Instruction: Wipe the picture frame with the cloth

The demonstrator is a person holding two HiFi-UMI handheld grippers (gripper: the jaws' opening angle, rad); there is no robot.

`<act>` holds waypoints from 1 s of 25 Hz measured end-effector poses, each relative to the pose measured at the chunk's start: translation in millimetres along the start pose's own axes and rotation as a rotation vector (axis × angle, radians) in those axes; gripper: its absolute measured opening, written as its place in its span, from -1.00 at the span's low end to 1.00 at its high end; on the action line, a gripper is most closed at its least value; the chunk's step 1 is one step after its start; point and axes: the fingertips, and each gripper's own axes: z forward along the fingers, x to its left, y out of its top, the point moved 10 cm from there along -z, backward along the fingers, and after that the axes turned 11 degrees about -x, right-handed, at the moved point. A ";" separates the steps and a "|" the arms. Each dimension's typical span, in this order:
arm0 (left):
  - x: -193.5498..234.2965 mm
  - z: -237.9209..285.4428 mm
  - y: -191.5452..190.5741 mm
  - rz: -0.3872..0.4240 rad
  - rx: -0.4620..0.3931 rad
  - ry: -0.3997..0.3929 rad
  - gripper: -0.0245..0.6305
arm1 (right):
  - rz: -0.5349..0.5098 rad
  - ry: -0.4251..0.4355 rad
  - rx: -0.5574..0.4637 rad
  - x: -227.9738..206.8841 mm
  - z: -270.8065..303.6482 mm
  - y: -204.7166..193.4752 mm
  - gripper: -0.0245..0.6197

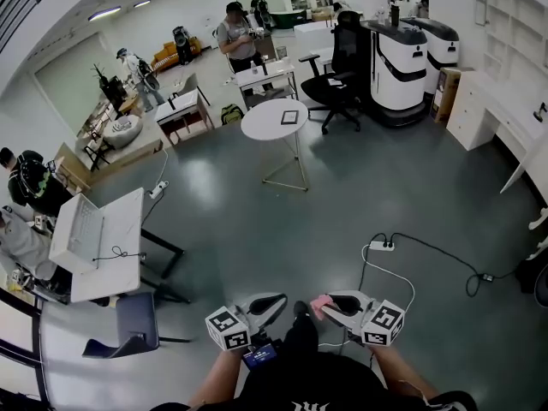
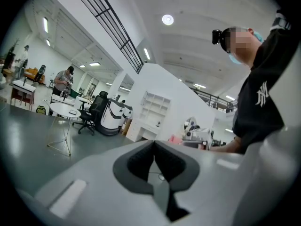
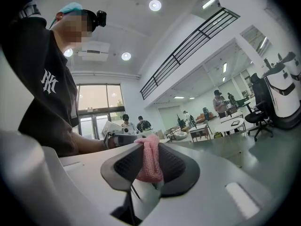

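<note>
Down in the head view, both grippers sit at the near edge, side by side and pointing inward. The left gripper (image 1: 276, 301) has nothing in it, while the right gripper (image 1: 330, 303) has a pink cloth (image 1: 320, 302) at its tip. Far ahead across the grey floor (image 1: 360, 204) stands a round white table (image 1: 261, 127), and the dark square picture frame (image 1: 289, 116) lies on it, well apart from both grippers.

The left gripper view shows its jaws pressed together with nothing between them, and the round table far off to the left.

The right gripper view shows the jaws clamped on the cloth, whose bunched top sticks up above the pads (image 3: 175, 164).
</note>
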 end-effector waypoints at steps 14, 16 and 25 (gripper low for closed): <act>181.7 85.2 84.5 0.014 -0.056 -0.042 -0.92 | -0.049 -0.071 -0.040 -149.3 121.8 62.9 -0.66; 211.0 94.7 102.3 0.027 -0.067 -0.051 -0.92 | -0.055 -0.076 -0.059 -170.2 143.9 71.2 -0.66; 318.4 106.1 125.3 -0.045 -0.096 -0.056 -0.92 | -0.093 -0.112 -0.048 -238.7 226.1 90.4 -0.66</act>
